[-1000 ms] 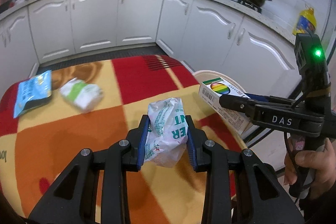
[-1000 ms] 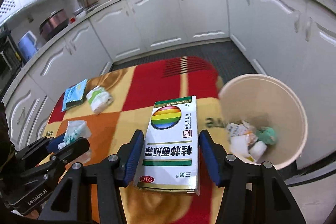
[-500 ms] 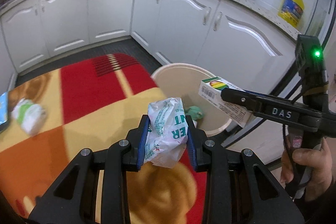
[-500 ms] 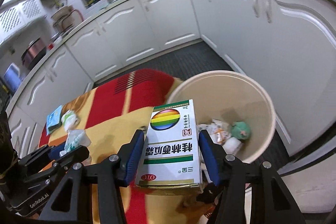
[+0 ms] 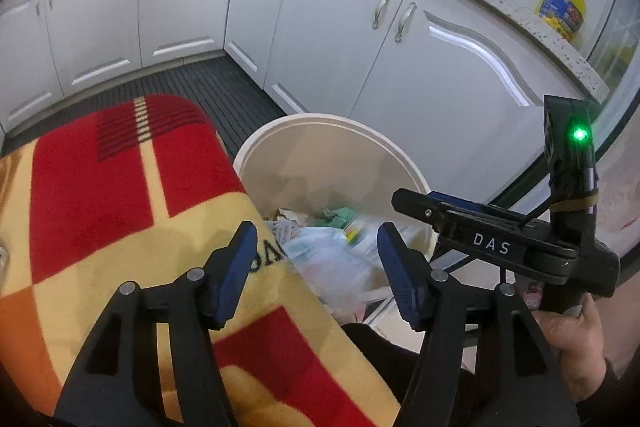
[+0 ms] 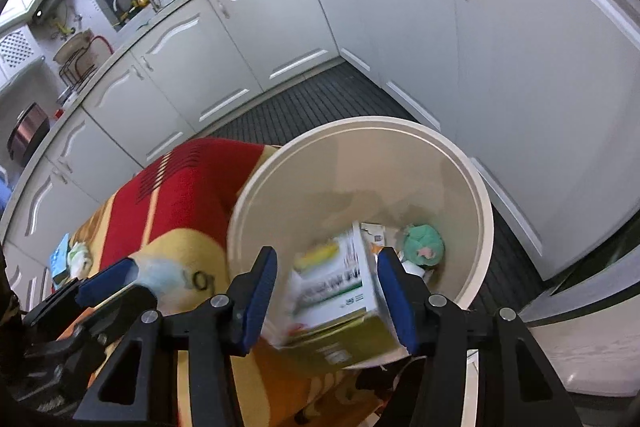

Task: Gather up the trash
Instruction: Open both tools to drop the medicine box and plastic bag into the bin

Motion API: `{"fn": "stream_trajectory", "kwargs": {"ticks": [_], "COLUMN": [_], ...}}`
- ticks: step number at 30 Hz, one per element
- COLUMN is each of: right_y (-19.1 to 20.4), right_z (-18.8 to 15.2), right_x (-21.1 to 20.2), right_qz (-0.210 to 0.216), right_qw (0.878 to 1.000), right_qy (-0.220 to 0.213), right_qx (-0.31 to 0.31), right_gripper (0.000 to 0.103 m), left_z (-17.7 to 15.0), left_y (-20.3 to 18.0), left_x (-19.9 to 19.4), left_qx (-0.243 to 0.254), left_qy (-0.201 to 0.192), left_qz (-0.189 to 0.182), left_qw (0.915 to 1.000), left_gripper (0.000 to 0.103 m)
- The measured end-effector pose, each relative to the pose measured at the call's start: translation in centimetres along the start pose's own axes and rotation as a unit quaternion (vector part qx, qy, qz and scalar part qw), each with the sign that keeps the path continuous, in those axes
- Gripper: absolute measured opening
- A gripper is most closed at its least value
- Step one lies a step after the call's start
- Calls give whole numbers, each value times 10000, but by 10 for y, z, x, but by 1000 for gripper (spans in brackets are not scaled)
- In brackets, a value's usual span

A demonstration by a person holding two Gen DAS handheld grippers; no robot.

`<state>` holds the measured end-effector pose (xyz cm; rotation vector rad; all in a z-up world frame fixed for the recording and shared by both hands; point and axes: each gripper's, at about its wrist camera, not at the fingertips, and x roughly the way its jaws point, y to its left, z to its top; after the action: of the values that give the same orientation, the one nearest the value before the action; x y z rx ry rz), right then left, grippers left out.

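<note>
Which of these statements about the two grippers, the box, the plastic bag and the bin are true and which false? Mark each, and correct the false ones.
1. The left gripper is open. True.
2. The right gripper clamps the box. False: its jaws are spread and the blurred box is dropping.
3. The bin is empty. False: it holds trash.
4. The plastic bag is over the bin's mouth. True.
</note>
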<state>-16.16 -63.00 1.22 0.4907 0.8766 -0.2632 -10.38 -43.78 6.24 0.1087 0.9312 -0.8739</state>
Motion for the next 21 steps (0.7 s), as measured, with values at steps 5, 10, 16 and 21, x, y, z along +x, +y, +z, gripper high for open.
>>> {"fn": "stream_trajectory", "kwargs": {"ticks": [5,10,16,21], "right_y": [-10,-12,-2,18], "right_z": [-4,-12,-16,-17], "right_x": [2,2,-7,-15], "right_qz": [-70,-35,24,58], "right_qw": [9998,9996,9998,10000], "right_qy": [25,112,94,21], "right_qx": [175,270,158,-55], "right_gripper": [55,55,60,67], "left_z": [-5,-8,-14,-19], "left_y": [0,3,7,14], "left_x": [-1,-11,-30,-44], "left_qx": [98,102,115,92], "left_qy": [34,-48,-210,-300], "left_qz": [80,115,238,359], "left_qw": [9999,9999,9994,9989], "left_gripper": [64,64,63,64]}}
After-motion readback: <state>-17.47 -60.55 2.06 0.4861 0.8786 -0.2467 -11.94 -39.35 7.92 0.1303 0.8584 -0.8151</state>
